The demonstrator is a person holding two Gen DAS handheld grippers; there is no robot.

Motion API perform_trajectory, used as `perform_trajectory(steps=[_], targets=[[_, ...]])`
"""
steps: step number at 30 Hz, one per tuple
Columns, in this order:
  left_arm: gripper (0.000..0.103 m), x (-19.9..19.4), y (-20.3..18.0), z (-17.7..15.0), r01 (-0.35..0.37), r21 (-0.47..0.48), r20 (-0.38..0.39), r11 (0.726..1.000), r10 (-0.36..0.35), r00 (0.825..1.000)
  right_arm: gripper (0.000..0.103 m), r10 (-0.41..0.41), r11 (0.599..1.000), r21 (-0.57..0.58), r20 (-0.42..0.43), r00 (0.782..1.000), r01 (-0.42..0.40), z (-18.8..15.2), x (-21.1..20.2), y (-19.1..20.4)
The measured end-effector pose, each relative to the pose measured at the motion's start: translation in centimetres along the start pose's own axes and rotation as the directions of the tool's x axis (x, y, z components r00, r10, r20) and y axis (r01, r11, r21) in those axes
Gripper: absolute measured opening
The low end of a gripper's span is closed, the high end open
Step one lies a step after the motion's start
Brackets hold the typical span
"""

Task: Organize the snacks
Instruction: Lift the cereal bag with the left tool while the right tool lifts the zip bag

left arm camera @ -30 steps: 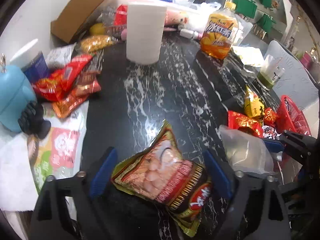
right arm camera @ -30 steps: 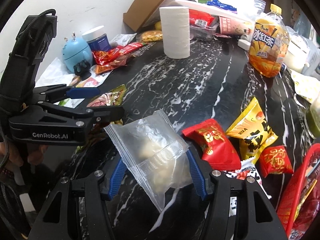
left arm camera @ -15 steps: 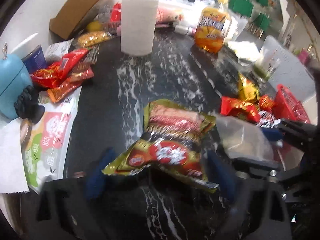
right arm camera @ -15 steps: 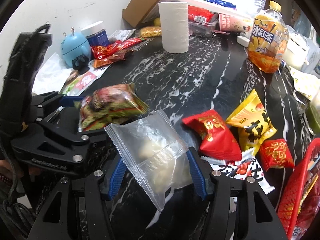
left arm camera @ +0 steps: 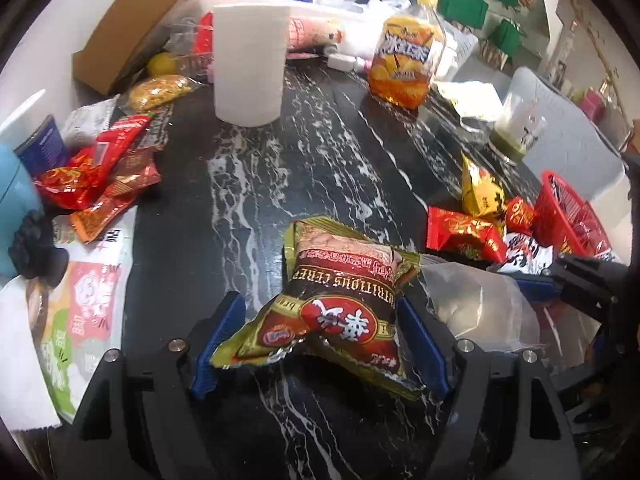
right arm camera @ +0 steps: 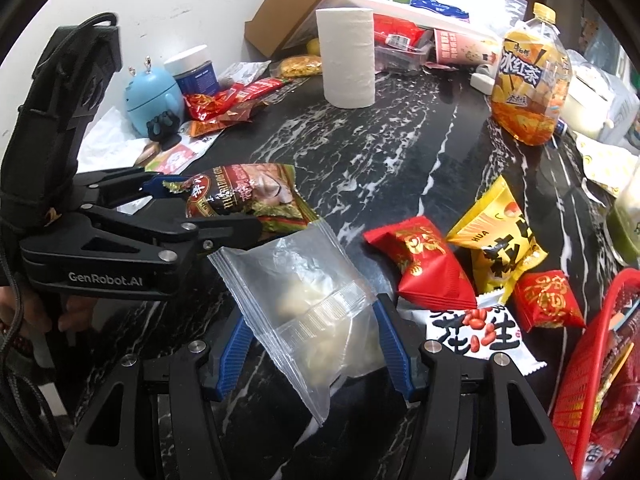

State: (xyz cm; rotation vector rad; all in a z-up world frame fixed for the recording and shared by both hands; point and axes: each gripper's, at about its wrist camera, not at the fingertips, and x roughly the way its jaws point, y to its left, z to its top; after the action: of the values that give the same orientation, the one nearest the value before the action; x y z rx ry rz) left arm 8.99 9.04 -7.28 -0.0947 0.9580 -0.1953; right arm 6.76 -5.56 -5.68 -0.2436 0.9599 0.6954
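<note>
A brown and gold cereal packet [left arm camera: 340, 292] hangs tilted above the black marble table [left arm camera: 280, 168], with my left gripper [left arm camera: 320, 344] shut on its sides. In the right wrist view, the same cereal packet [right arm camera: 240, 196] sits in my left gripper [right arm camera: 208, 208] at the left. My right gripper [right arm camera: 316, 350] is shut on a clear zip bag [right arm camera: 304, 292] of pale lumps, close beside the packet. In the left wrist view, the clear zip bag [left arm camera: 476, 304] shows at the right. A red basket [right arm camera: 592, 360] stands at the right edge.
Red [right arm camera: 428, 268], yellow [right arm camera: 500, 240], small red [right arm camera: 548, 300] and peanut [right arm camera: 476, 332] packets lie by the basket. More red packets [left arm camera: 92, 168] are piled at the left. A paper roll [left arm camera: 248, 64], an iced tea bottle [left arm camera: 404, 64] and a cardboard box [left arm camera: 136, 20] stand at the back.
My left gripper has closed on the cereal packet and lifted it off the table, and the packet has tipped over. The right gripper and its bag have stayed put.
</note>
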Motion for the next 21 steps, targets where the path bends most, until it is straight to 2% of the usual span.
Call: perform_trajectory(steps=[5, 6, 9, 17, 21], targets=[[0.076, 0.4, -0.3, 0.0, 0.011, 0.029, 0.004, 1.0, -0.011, 1.0, 0.059, -0.01, 1.0, 0.005, -0.007, 1.0, 0.01, 0.0, 0.1, -0.2], [0.067, 0.4, -0.4, 0.0, 0.01, 0.033, 0.011, 0.999, -0.01, 1.0, 0.059, -0.01, 1.0, 0.007, -0.009, 1.0, 0.01, 0.0, 0.2, -0.3], [0.052, 0.2, -0.6, -0.2, 0.022, 0.043, 0.023, 0.999, -0.023, 0.999, 0.059, -0.011, 1.0, 0.007, -0.01, 1.0, 0.011, 0.0, 0.3, -0.3], [0.051, -1.1, 0.1, -0.9, 0.033, -0.004, 0.032, 0.999, -0.033, 0.999, 0.059, 0.008, 1.0, 0.01, 0.015, 1.0, -0.008, 0.2, -0.2, 0.0], [0.051, -2.4, 0.3, -1.4, 0.013, -0.018, 0.049, 1.0, -0.012, 0.999, 0.059, 0.016, 1.0, -0.006, 0.029, 0.999, -0.016, 0.3, -0.5, 0.7]])
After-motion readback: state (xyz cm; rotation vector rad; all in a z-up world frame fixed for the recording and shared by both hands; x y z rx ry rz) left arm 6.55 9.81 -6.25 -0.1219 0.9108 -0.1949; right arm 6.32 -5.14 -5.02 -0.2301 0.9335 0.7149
